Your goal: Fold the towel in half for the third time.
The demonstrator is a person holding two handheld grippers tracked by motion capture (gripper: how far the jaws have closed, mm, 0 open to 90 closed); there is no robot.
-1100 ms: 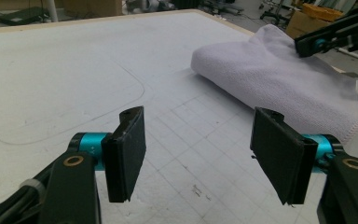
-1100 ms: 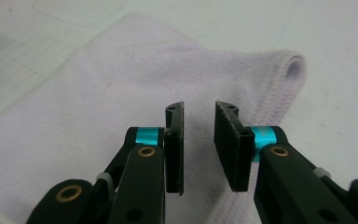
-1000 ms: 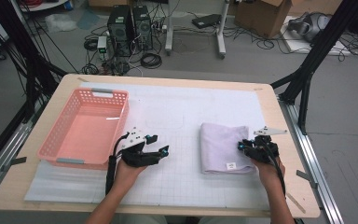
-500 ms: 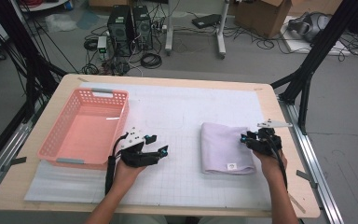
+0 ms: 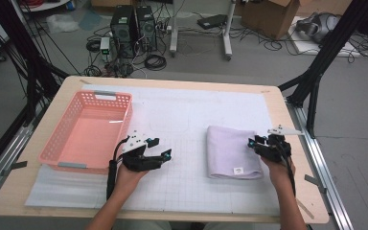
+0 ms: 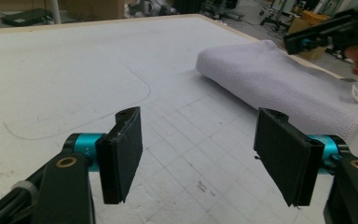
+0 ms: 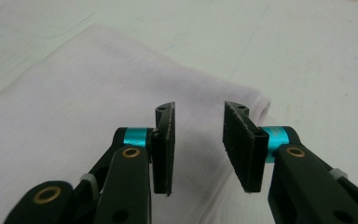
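A folded white towel [image 5: 233, 152] is laid flat on the table [image 5: 278, 201], right of centre. The right gripper [image 5: 253, 143] is held at the towel's right edge; its fingers [image 7: 164, 144] have just been opening, a narrow gap is seen, and nothing is gripped. The left gripper [image 5: 162, 148] is held over bare table beside the pink basket [image 5: 60, 148], well apart from the towel, fingers [image 6: 121, 156] wide open and empty.

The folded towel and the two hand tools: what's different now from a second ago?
The right gripper, at the right edge of the folded towel, has just been opening its fingers; nothing is between them, and the towel lies below. The left gripper, open and holding nothing, the towel and the pink basket are as they were.
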